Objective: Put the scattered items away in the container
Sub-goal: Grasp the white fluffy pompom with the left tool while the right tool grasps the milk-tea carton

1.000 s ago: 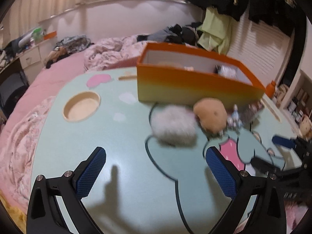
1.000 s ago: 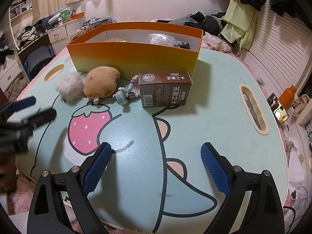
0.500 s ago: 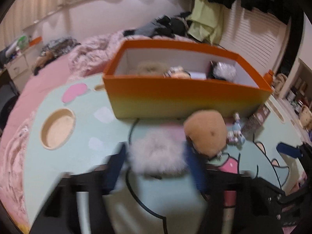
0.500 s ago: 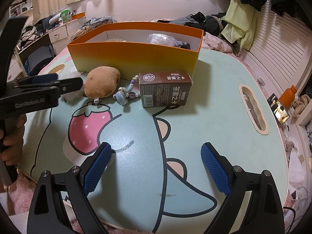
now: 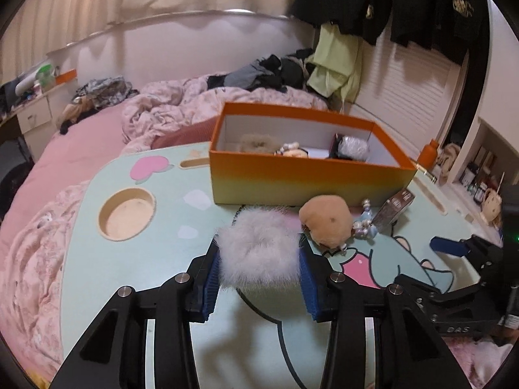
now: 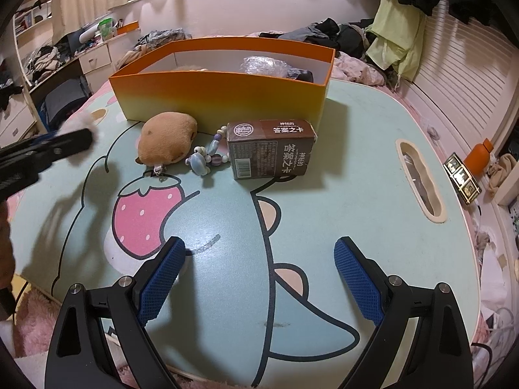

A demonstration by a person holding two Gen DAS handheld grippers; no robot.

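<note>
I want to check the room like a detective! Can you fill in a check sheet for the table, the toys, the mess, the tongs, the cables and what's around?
Surface: cartoon-printed table.
Job's things: white fluffy pompom in left tongs; brown plush, bead charm, brown carton beside orange box.
Clutter: nothing seen.
Grippers: left tongs shut on pompom; right tongs open, empty.
Cables: nothing seen.
Surroundings: pink bed, hanging clothes.

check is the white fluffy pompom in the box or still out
Out. The white pompom sits pinched between the left gripper's fingers, short of the orange box.
</note>
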